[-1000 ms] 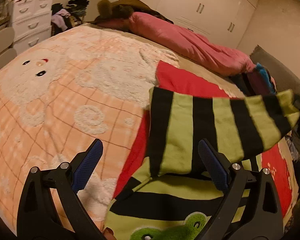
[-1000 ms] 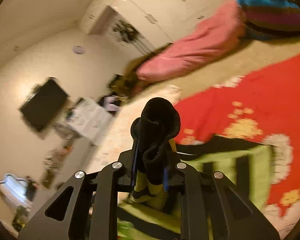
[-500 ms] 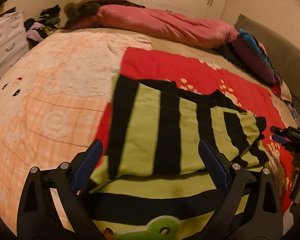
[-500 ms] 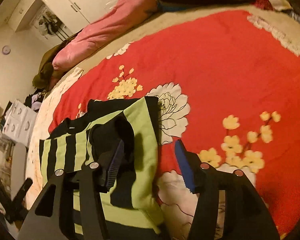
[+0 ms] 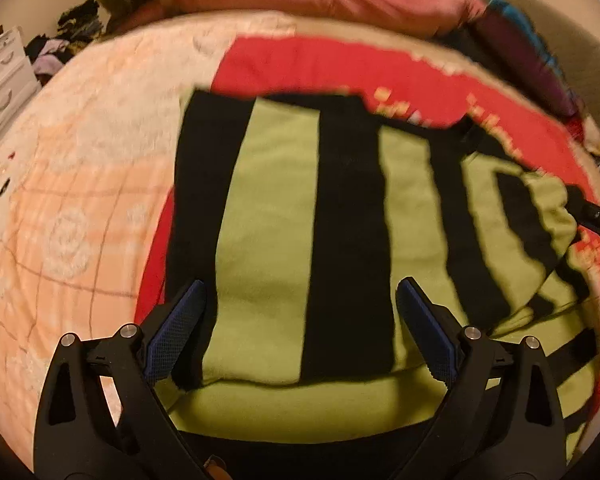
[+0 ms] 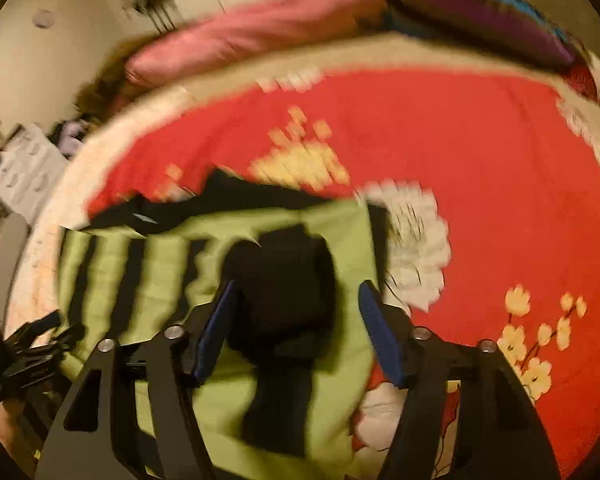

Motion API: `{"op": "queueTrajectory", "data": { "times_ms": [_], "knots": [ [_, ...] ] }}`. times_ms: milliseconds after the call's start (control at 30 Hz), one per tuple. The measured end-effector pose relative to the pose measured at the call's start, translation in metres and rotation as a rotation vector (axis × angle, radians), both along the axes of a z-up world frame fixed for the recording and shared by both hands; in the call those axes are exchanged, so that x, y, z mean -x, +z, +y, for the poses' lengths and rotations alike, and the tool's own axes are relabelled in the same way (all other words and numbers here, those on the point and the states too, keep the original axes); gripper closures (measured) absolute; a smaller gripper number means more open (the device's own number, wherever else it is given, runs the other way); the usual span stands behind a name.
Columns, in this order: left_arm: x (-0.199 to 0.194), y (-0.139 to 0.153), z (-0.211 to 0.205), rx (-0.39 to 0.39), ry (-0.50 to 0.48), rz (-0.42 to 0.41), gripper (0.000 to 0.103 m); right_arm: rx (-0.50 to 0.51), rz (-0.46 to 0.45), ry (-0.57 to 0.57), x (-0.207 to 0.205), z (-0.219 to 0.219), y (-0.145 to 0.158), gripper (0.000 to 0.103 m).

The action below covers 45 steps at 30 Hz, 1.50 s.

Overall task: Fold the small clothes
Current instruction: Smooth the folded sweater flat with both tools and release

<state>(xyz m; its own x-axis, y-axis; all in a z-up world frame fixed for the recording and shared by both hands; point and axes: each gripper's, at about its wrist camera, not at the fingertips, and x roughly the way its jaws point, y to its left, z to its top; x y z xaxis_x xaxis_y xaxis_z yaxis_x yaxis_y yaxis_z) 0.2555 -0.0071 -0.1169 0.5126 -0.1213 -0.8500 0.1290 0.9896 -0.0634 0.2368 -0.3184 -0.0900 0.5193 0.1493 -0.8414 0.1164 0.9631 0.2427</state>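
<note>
Your left tongs (image 5: 300,328) and right tongs (image 6: 296,328) both gape wide, holding nothing. The striped sweater (image 5: 300,220) lies on the bed (image 5: 80,200), one sleeve folded across; further folds seemingly remain.

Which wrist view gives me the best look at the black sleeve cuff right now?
The right wrist view. The black sleeve cuff lies directly ahead of the open right gripper, bunched on the green and black striped top. In the left wrist view the cuff sits blurred at the far right edge, with the striped top filling most of the frame.
</note>
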Motion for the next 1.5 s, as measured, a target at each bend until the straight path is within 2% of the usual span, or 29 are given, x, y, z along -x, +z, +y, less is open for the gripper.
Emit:
{"op": "queueTrajectory", "data": {
  "times_ms": [33, 67, 200, 300, 400, 500, 633, 733, 767, 800, 933, 1000, 1067, 1100, 1200, 1300, 1400, 1500],
  "knots": [
    [-0.001, -0.005, 0.003, 0.013, 0.002, 0.008, 0.013, 0.008, 0.042, -0.015, -0.003, -0.003, -0.011, 0.060],
    [-0.001, -0.006, 0.005, 0.024, 0.005, 0.007, 0.012, -0.007, 0.044, -0.019, -0.002, -0.005, -0.014, 0.060],
    [0.000, -0.007, 0.007, 0.029, 0.007, 0.000, 0.012, 0.079, 0.003, 0.001, 0.003, 0.008, -0.005, 0.055],
    [0.004, 0.005, 0.007, 0.035, 0.014, -0.024, 0.012, 0.084, -0.093, 0.024, 0.018, 0.013, 0.021, 0.053],
    [0.010, 0.026, 0.004, 0.038, 0.003, -0.093, 0.012, 0.099, -0.188, 0.086, 0.034, 0.024, 0.044, 0.050],
    [0.014, 0.038, -0.004, 0.059, -0.031, -0.119, 0.012, 0.098, -0.200, 0.175, 0.038, 0.042, 0.048, 0.050],
    [0.014, 0.022, -0.021, 0.022, -0.091, -0.068, 0.012, 0.079, -0.138, 0.243, 0.026, 0.064, 0.032, 0.050],
    [0.007, -0.001, -0.017, 0.008, -0.066, 0.037, 0.010, 0.122, 0.006, 0.212, 0.013, 0.070, 0.000, 0.050],
    [0.006, -0.003, -0.015, 0.017, -0.058, 0.047, 0.010, 0.134, 0.037, 0.198, 0.009, 0.071, -0.009, 0.049],
    [0.006, -0.003, -0.014, 0.025, -0.054, 0.042, 0.010, 0.141, 0.020, 0.189, 0.009, 0.072, -0.010, 0.049],
    [0.008, -0.002, -0.016, 0.010, -0.059, 0.034, 0.010, 0.117, 0.023, 0.180, 0.009, 0.074, -0.004, 0.043],
    [0.010, 0.000, -0.015, 0.022, -0.055, 0.032, 0.010, 0.051, 0.009, 0.157, 0.014, 0.066, 0.004, 0.041],
    [0.010, 0.004, -0.013, 0.043, -0.051, 0.031, 0.010, -0.012, -0.007, 0.140, 0.023, 0.058, 0.013, 0.032],
    [0.010, 0.006, -0.013, 0.054, -0.047, 0.032, 0.010, -0.020, -0.011, 0.133, 0.024, 0.055, 0.016, 0.027],
    [0.012, 0.015, -0.009, 0.082, -0.040, 0.023, 0.010, -0.027, -0.036, 0.118, 0.031, 0.052, 0.027, 0.026],
    [0.015, 0.026, -0.008, 0.079, -0.037, 0.000, 0.010, -0.040, -0.062, 0.105, 0.037, 0.047, 0.038, 0.015],
    [0.017, 0.039, -0.007, 0.082, -0.024, -0.028, 0.009, -0.046, -0.088, 0.091, 0.041, 0.043, 0.048, 0.014],
    [0.020, 0.052, -0.006, 0.096, -0.024, -0.057, 0.009, -0.045, -0.115, 0.082, 0.043, 0.041, 0.057, 0.007]
  ]
}}
